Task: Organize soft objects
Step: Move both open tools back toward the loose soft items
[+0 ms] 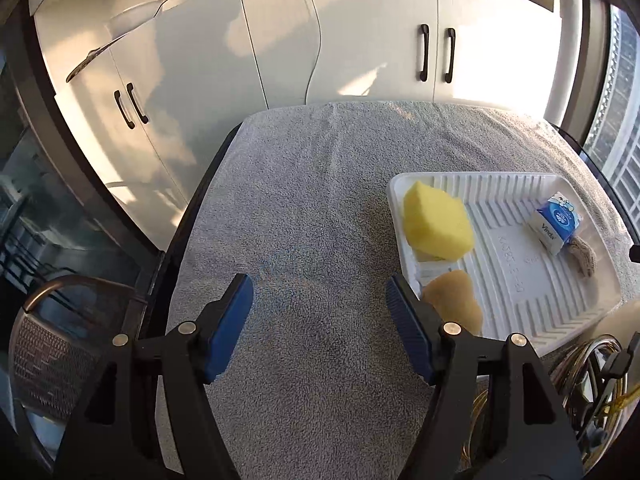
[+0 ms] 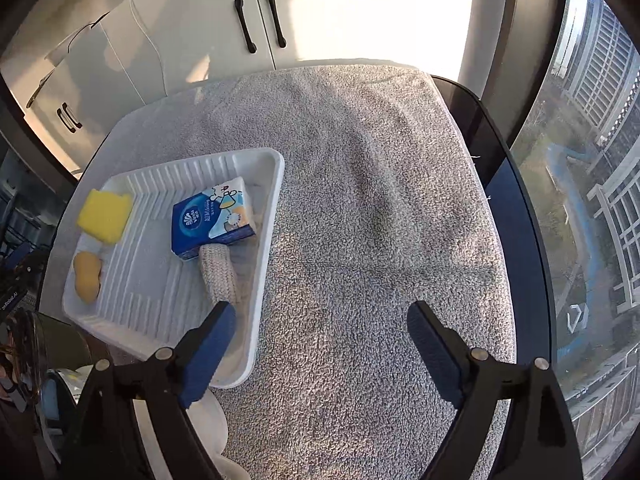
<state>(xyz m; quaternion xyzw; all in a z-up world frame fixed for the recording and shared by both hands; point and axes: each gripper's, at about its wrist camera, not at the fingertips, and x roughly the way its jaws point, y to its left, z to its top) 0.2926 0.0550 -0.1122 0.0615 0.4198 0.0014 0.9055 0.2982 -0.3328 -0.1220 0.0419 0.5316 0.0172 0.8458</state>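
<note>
White cabinets point(image 1: 280, 52) stand behind a table draped in a grey towel point(image 1: 312, 208). Left gripper point(image 1: 320, 292) hangs open over bare towel, nothing between its jaws. Right of its right jaw sits a white tray point(image 1: 520, 288) holding a yellow sponge point(image 1: 436, 220), tan sponge point(image 1: 456, 300), a "Vinda" tissue pack point(image 1: 556, 220) and knitted piece point(image 2: 220, 272). Right gripper point(image 2: 320, 320) gapes wide and empty, the tray at its left jaw.

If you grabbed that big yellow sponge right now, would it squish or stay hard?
The yellow sponge would probably squish: it looks like porous foam with rounded, soft edges. It is likely very light for its bulk. It lies flat in the white tray, so it should not roll, and its rough surface should not slip between the pads.
</note>
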